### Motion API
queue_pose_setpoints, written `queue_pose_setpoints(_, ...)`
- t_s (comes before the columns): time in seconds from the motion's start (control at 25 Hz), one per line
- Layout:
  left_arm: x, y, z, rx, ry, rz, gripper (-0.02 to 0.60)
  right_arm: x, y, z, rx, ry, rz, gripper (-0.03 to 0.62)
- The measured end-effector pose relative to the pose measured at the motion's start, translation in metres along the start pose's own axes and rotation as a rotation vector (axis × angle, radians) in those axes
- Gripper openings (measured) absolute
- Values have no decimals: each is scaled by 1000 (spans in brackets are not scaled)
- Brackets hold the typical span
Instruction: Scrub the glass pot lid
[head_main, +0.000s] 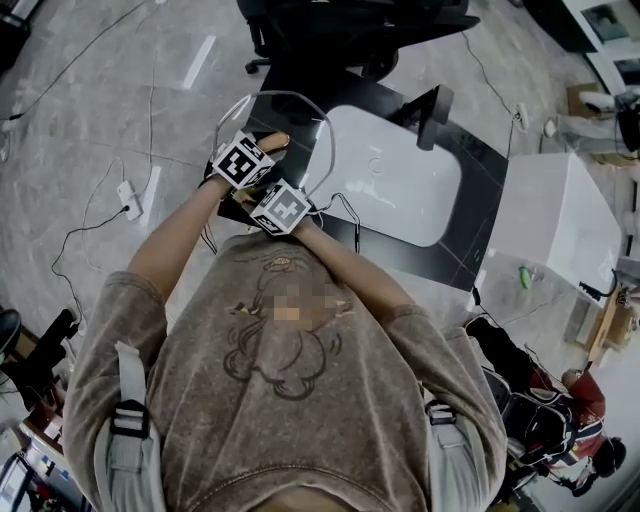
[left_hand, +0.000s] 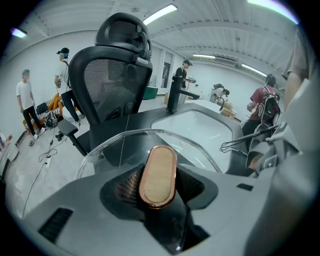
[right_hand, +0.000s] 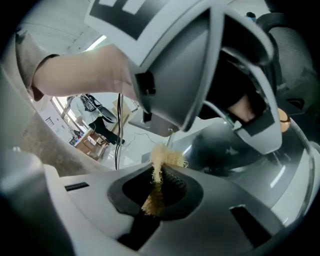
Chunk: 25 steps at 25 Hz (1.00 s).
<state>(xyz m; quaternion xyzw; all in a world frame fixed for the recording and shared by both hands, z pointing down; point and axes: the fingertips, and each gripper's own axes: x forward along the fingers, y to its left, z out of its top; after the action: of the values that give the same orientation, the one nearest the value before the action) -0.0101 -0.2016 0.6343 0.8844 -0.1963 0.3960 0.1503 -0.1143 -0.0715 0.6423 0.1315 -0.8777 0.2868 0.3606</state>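
**Desk:** Where is the glass lid (head_main: 295, 120) in this one?

**Photographer:** It is off the tabletop (head_main: 480, 200), carried by the left hand-held gripper (left_hand: 159, 189). That gripper's jaws are clamped on either side of the lid's handle (left_hand: 158, 170). The glass fans out ahead of that gripper, with the white sink (head_main: 400, 185) beyond it.

**Desk:** And the other hand?

**Photographer:** The right hand-held gripper (right_hand: 157, 192) is pinched tight on a straw-coloured scrubber (right_hand: 162, 159). A frayed tuft sticks out past the jaw tips.

**Desk:** Which way does it have to go?

**Photographer:** From the right gripper the lid lies ahead and to the right, very near. The left gripper's body looms just above and ahead. The tuft sits at the edge of the glass, but I cannot tell whether it touches. The right gripper is the nearer one to the open glass, so the scrubbing looks to be its job while the left one steadies the lid.

**Desk:** How does the handle lie?

**Photographer:** It is an oval, its long axis running away from the left gripper along the jaws and leaning slightly right.

**Desk:** How does the lid look?

**Photographer:** It is clear, domed and thin-rimmed. The handle has a pale, wood-toned face with a copper-coloured band around it. I can make out no suds or grime. The surface is slick and curved, and it would likely twist about the handle if pressed hard off-centre.
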Motion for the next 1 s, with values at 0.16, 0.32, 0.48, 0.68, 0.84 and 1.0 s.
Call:
queue_pose_setpoints(0.16,0,-1,0,-6,-4,-3,190,8,4,3,-41,41,-6,39)
queue_pose_setpoints(0.32,1,0,1,-5,-12,-1,190,8,4,4,-54,39,-8,40)
queue_pose_setpoints(0.48,0,0,2,-18,-34,4,193,7,6,4,-60,26,1,40)
queue_pose_setpoints(0.68,-1,0,3,-75,-11,23,201,9,7,2,-66,25,13,40)
queue_pose_setpoints(0.84,-10,2,7,-95,-3,36,210,8,7,3,-84,23,4,40)
queue_pose_setpoints(1.0,-31,2,20,-142,-74,30,200,1,7,-4,-50,22,38,40)
